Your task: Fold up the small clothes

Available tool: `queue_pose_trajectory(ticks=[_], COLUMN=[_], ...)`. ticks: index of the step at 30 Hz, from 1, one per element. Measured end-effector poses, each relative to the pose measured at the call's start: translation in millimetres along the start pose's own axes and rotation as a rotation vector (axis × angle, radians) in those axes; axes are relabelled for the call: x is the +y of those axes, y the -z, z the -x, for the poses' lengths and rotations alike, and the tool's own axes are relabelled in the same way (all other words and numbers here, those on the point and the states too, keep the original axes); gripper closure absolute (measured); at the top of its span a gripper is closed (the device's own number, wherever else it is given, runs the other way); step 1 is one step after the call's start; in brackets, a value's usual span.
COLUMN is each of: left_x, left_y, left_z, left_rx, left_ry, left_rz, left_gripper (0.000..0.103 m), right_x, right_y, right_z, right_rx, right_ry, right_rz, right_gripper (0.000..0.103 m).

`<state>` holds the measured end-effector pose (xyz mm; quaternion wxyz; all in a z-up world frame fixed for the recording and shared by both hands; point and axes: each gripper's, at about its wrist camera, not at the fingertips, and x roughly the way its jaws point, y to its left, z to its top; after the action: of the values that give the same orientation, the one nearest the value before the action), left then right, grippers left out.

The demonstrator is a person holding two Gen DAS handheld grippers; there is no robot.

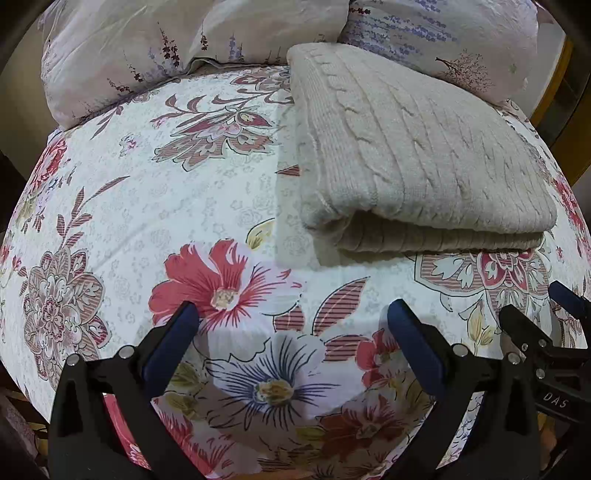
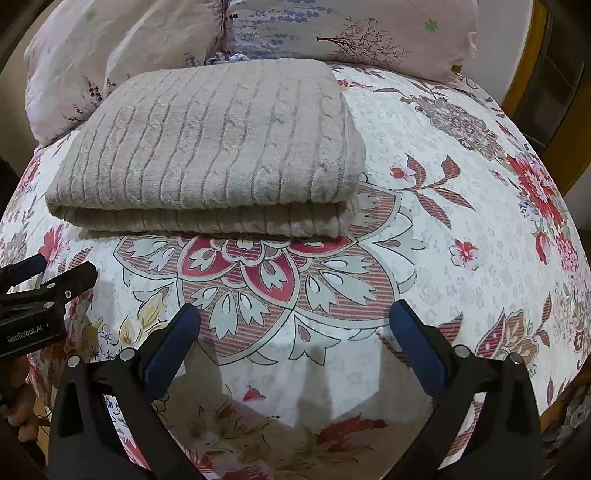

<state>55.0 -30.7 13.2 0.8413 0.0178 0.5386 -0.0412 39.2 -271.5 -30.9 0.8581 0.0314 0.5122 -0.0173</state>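
A beige cable-knit sweater [image 1: 413, 155] lies folded into a thick rectangle on the floral bed sheet [image 1: 177, 192]; it also shows in the right wrist view [image 2: 218, 155], its folded edge facing me. My left gripper [image 1: 291, 310] is open and empty, hovering over the sheet in front and to the left of the sweater. My right gripper [image 2: 295, 310] is open and empty, over the sheet just in front of the sweater. Each gripper shows at the edge of the other's view: the right one [image 1: 554, 314] and the left one [image 2: 55, 273].
Two pale floral pillows [image 1: 147, 48] [image 2: 351, 33] lie against the head of the bed behind the sweater. A wooden frame [image 2: 528, 74] stands at the right. The sheet [image 2: 461, 221] spreads right of the sweater.
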Motion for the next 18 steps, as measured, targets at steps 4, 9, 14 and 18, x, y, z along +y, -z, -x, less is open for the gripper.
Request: queue_pose_trajectory(ticks=[4, 9, 14, 18], left_x=[-0.1, -0.3, -0.2, -0.9], left_y=[0.1, 0.3, -0.2, -0.1], left_z=[-0.1, -0.3, -0.8, -0.7], left_rx=[-0.001, 0.001, 0.006, 0.005], left_ry=[0.000, 0.000, 0.001, 0.000], left_rz=[0.000, 0.001, 0.001, 0.002], left_gripper=[0.002, 0.002, 0.002, 0.002], right_x=[0.3, 0.1, 0.4, 0.5], right_y=[0.3, 0.2, 0.3, 0.1], right_z=[0.3, 0.2, 0.3, 0.3], right_rx=[0.003, 0.009, 0.010, 0.009], right_ry=[0.003, 0.006, 0.007, 0.006], right_rz=[-0.006, -0.013, -0.013, -0.013], right_gripper=[0.001, 0.001, 0.001, 0.001])
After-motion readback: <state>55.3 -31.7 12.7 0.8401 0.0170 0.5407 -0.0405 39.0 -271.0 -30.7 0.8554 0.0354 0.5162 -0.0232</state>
